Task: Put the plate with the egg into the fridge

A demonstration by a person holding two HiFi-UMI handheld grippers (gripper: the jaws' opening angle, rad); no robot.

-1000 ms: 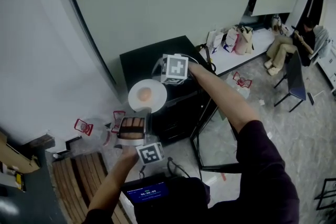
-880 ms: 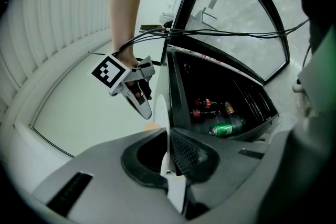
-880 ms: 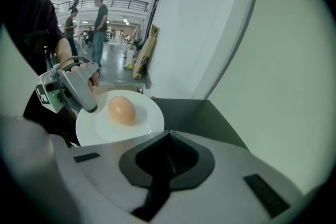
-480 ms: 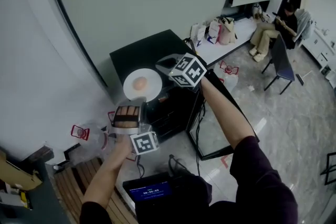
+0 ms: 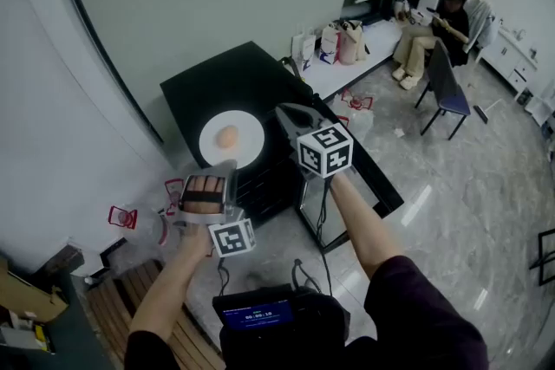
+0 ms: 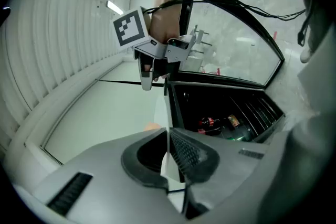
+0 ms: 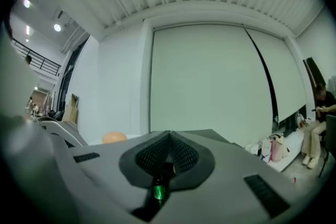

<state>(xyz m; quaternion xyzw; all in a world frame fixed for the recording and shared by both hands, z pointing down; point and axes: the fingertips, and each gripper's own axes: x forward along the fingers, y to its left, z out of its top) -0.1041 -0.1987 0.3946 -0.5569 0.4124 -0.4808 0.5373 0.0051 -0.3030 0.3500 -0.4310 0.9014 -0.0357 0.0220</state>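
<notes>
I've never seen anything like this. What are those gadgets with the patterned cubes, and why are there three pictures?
There is no robot here. A person holds a hand-worked claw in each hand. One picture comes from a camera on the person's head, looking down. The other two come from cameras riding on each claw. The left claw pinches the rim of a white plate carrying an egg. The right claw is shut and empty. By them stands a black fridge, its door open, with drinks inside.

plate (image 5: 247, 127): white, ahead of the left claw (image 5: 223, 165)
egg (image 5: 227, 136): pale orange
fridge (image 5: 208, 82): black
right claw (image 5: 290, 111) cube (image 5: 324, 150): black-and-white square markers
</notes>
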